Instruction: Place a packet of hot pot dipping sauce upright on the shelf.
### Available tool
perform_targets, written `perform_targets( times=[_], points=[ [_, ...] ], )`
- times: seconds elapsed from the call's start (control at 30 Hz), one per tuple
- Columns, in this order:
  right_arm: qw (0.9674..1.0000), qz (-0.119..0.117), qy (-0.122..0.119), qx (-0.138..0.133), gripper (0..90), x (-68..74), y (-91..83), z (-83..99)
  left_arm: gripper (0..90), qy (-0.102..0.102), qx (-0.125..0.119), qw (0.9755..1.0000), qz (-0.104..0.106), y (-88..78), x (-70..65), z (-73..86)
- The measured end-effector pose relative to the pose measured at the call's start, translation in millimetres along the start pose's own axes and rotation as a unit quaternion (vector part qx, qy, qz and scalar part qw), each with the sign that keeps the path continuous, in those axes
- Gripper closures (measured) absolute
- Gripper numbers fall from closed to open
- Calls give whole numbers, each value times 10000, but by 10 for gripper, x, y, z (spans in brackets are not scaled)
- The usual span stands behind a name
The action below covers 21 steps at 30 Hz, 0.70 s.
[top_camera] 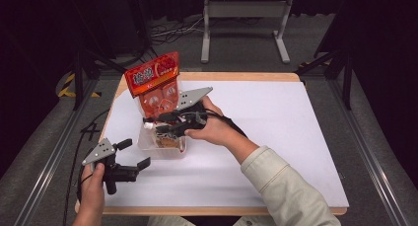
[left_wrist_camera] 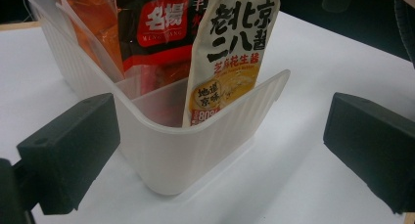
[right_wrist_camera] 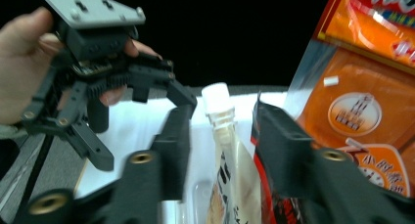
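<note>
the clear plastic bin (top_camera: 162, 148) stands left of the table (top_camera: 276, 137) centre, holding an orange packet (top_camera: 155, 83), a red packet (left_wrist_camera: 161, 33) and a white spouted pouch (right_wrist_camera: 230, 155). the right gripper (right_wrist_camera: 220, 136) is above the bin, jaws spread either side of the pouch, pads off it. the left gripper (top_camera: 133, 154) sits at the bin's seven o'clock, jaws spread, holding nothing.

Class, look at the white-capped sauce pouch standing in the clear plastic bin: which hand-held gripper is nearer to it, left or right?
Right. The right hand-held gripper has its open jaws either side of the sauce pouch; the left hand-held gripper waits apart, beside the clear plastic bin.
</note>
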State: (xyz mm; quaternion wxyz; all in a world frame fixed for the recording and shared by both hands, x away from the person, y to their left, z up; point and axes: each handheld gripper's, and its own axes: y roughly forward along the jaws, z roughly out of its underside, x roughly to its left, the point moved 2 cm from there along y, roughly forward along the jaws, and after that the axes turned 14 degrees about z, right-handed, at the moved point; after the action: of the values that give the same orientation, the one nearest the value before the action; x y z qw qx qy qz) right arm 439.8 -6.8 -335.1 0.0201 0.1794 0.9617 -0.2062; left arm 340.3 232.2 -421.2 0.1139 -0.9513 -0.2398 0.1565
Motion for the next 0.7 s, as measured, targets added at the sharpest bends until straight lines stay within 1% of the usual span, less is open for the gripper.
perform_targets(
  times=[0.03, 0.1, 0.13, 0.17, 0.27, 0.3, 0.33, 0.37, 0.4, 0.43, 0.47, 0.5, 0.57, 0.67, 0.7],
  points=[
    [10000, 3, 16, -50, 500, 4, -18, -10, 12, 7, 9, 10000, -2, 2, 1, 1],
    [9999, 0, 151, -20, 421, 11, -54, -26, 12, 9, 14, 10000, -5, 6, 2, 3],
    [9999, 36, 159, -45, 393, 16, -82, -35, 12, 4, 19, 10000, -2, 5, 2, 3],
    [9999, 67, 148, -58, 369, 17, -103, -40, 12, 9, 16, 10000, 3, 2, 4, 2],
    [9995, 215, 225, -103, 291, 31, -224, -56, 12, 2, -6, 10000, -18, -16, 6, 4],
    [9995, 215, 225, -103, 291, 31, -224, -56, 11, 2, -6, 10000, -18, -16, 6, 4],
    [9993, 272, 243, -126, 274, 36, -276, -62, 11, 0, -26, 10000, -36, -25, 13, 7],
    [9984, 436, 228, -262, 240, 41, -423, -79, 13, -2, -28, 10000, -55, -38, 18, 8],
    [9984, 436, 228, -262, 240, 41, -423, -79, 13, -5, -62, 10000, -71, -43, 19, 7],
    [9980, 505, 221, -309, 230, 39, -472, -84, 13, 25, -73, 9999, -92, -59, 24, 6],
    [9972, 607, 231, -381, 213, 37, -559, -90, 12, -5, -88, 9999, -96, -65, 20, 9],
    [9966, 652, 229, -438, 209, 35, -611, -91, 12, -9, -103, 9999, -121, -71, 21, 10],
    [9950, 813, 239, -531, 194, 23, -771, -86, 12, -5, -107, 9998, -138, -70, 22, 10],
    [9928, 972, 325, -622, 188, 0, -963, -59, 12, 38, -66, 9999, -133, -55, 23, 5],
    [9907, 1109, 416, -672, 181, -17, -1082, -16, 12, 25, -51, 9999, -124, -50, 17, 6]
  ],
)
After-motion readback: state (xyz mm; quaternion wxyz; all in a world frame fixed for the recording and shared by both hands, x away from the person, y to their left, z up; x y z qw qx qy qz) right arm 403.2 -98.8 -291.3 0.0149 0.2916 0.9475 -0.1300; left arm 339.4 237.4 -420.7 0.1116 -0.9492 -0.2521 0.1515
